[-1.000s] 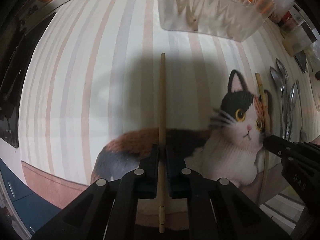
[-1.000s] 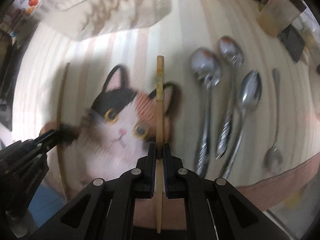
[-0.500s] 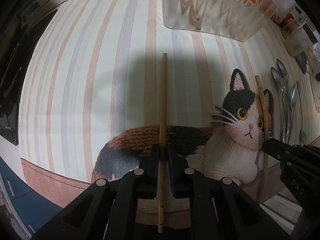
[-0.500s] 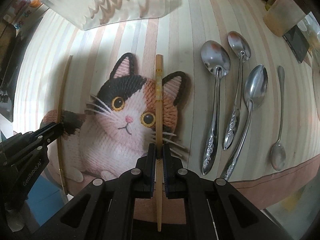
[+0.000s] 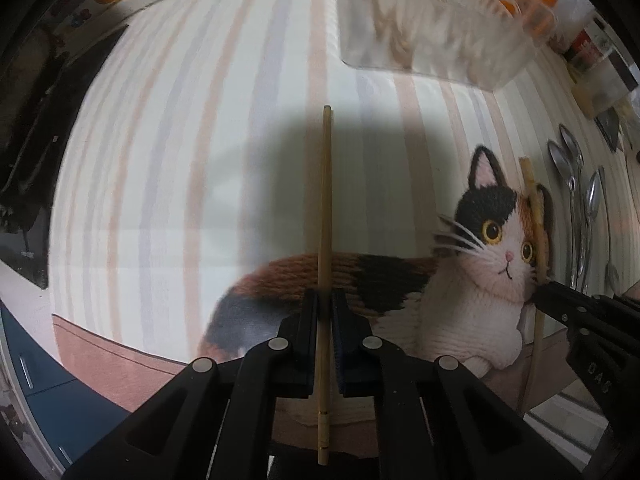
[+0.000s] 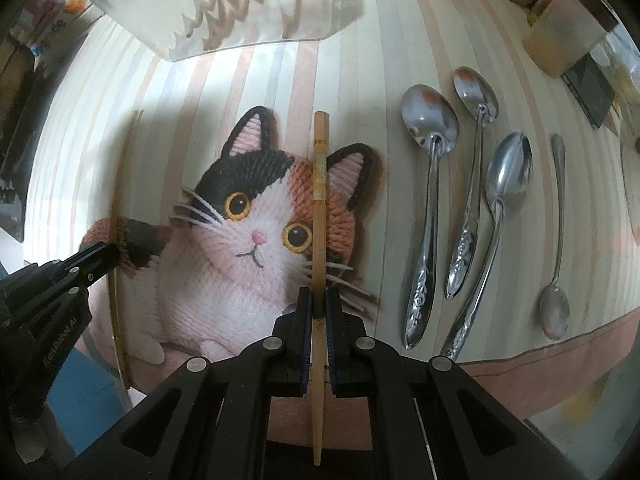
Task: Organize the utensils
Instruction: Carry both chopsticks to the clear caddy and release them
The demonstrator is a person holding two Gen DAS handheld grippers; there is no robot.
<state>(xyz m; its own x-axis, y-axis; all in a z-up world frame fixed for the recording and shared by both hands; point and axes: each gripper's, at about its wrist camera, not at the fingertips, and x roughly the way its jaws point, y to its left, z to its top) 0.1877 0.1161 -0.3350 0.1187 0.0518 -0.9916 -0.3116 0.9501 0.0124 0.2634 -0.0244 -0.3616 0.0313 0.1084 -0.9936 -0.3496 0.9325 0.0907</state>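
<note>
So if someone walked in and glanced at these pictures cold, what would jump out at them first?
Probably the big calico cat printed on the striped mat, filling the middle of the right wrist view. Next, each pair of tongs is shut on a wooden chopstick pointing forward: the left tongs on the left chopstick, the right tongs on the right chopstick. To the right lie four metal spoons.

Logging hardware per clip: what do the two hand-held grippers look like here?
Both match. The left hand-held gripper and right hand-held gripper are matte black, with angular linkage arms joined by round silver pivot pins and triangular cut-outs. The fingers carry flat pads with a dark blue edge. White lettering, too small to read, runs along each body's side. No cables, sleeves or hands are visible.
</note>
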